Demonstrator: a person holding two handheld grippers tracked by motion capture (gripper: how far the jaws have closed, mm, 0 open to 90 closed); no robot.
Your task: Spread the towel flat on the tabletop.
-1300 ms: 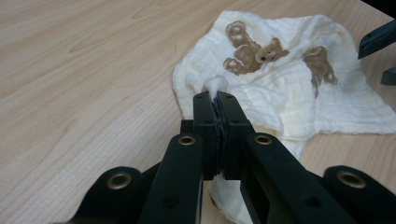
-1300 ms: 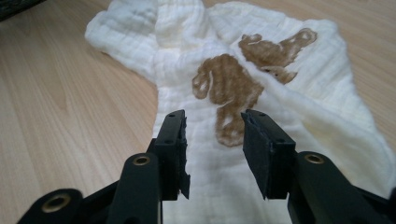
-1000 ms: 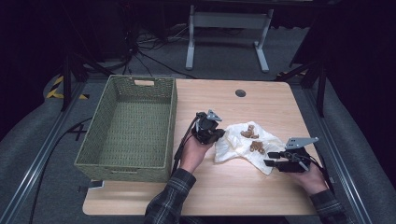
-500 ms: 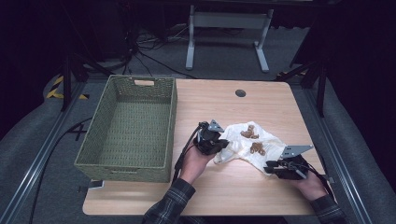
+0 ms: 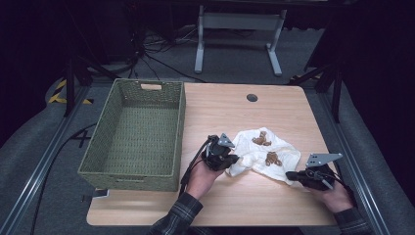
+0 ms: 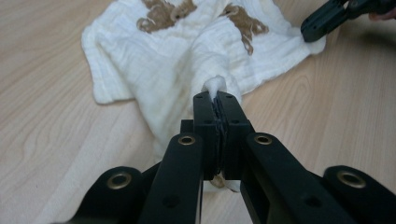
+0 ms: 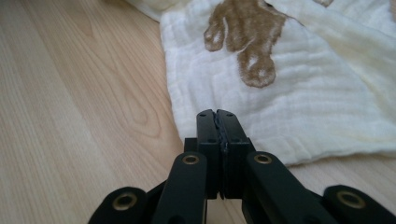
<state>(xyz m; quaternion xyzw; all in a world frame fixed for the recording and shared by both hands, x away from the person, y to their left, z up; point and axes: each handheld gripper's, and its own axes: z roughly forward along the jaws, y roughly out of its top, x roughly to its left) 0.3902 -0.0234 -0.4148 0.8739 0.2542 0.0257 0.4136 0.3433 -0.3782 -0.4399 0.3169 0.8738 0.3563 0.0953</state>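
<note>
We see a light wooden table [image 5: 230, 112] with rounded corners and a small dark round grommet [image 5: 252, 98] near its far edge. On its left side sits a green woven basket [image 5: 105, 152] — rectangular, open-topped. Right of the basket lies a crumpled white cloth [image 5: 254, 152] with brown prints — resting directly on the wood.

The cloth [image 5: 264, 154] lay on the table [image 5: 225, 105], at three o'clock from the basket [image 5: 137, 132] (which sat along the table's nine o'clock edge); a grommet hole [image 5: 252, 98] lay at the cloth's twelve.
</note>
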